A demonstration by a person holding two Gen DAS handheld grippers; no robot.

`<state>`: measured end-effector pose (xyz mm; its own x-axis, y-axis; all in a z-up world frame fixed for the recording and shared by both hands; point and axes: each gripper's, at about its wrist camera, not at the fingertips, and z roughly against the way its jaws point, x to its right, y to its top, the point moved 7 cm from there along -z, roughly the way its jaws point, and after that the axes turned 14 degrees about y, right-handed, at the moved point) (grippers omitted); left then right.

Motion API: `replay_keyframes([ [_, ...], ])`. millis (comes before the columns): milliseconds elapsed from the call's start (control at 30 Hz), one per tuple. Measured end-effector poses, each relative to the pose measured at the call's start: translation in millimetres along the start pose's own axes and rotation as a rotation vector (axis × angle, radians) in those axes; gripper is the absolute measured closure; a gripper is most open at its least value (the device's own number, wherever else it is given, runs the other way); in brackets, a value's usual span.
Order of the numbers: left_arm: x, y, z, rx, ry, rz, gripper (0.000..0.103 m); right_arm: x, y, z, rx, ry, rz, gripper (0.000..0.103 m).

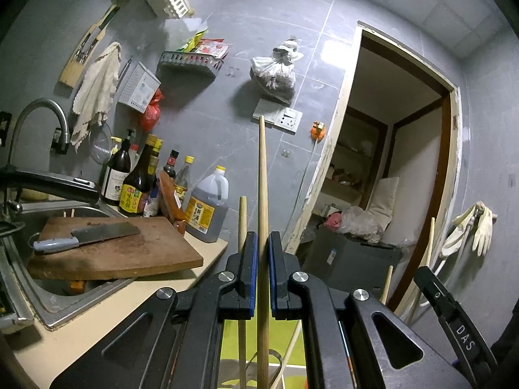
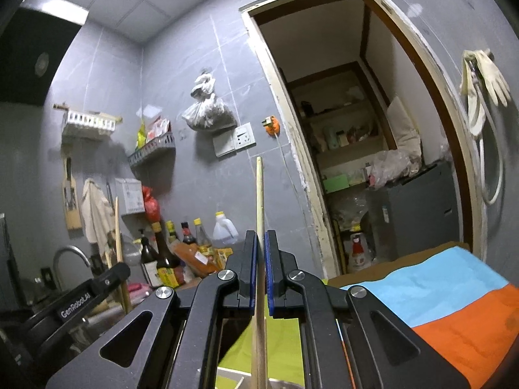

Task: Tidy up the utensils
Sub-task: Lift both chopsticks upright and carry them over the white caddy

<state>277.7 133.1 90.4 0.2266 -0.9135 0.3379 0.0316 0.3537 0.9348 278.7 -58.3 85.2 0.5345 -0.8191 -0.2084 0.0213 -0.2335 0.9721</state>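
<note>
My left gripper (image 1: 262, 243) is shut on a long wooden chopstick (image 1: 262, 178) that stands upright between its blue pads, its tip in front of the wall socket. A second wooden stick (image 1: 242, 223) stands just left of it, outside the jaws. My right gripper (image 2: 261, 243) is shut on another upright wooden chopstick (image 2: 259, 194). Both sticks run down toward a holder (image 1: 275, 356) on a lime-green surface (image 1: 233, 337) below. The right gripper's body (image 1: 447, 308) shows at the right of the left wrist view; the left gripper's body (image 2: 81, 301) shows at the left of the right wrist view.
A sink (image 1: 48, 295) holds a wooden cutting board (image 1: 113, 253) with a cleaver (image 1: 87, 236). Sauce bottles (image 1: 136, 181) and an oil jug (image 1: 207, 207) stand against the grey wall. A doorway (image 1: 389, 178) opens at right. A blue and orange cloth (image 2: 454, 301) lies at right.
</note>
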Motion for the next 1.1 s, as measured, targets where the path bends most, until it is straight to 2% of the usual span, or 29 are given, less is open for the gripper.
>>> replay_keyframes([
  [267, 5.2, -14.0, -0.8, -0.005, -0.003, -0.046, 0.099, 2.7, -18.0, 1.4, -0.061, -0.007, 0.019, 0.100],
  [600, 12.9, -24.5, 7.2, 0.041, 0.006, -0.128, 0.099, 2.2, -34.1, 0.9, -0.105, 0.006, 0.024, 0.100],
  [1100, 12.3, -25.3, 9.5, 0.027, -0.037, -0.107, 0.098, 1.2, -39.2, 1.3, -0.118, 0.021, 0.024, 0.099],
])
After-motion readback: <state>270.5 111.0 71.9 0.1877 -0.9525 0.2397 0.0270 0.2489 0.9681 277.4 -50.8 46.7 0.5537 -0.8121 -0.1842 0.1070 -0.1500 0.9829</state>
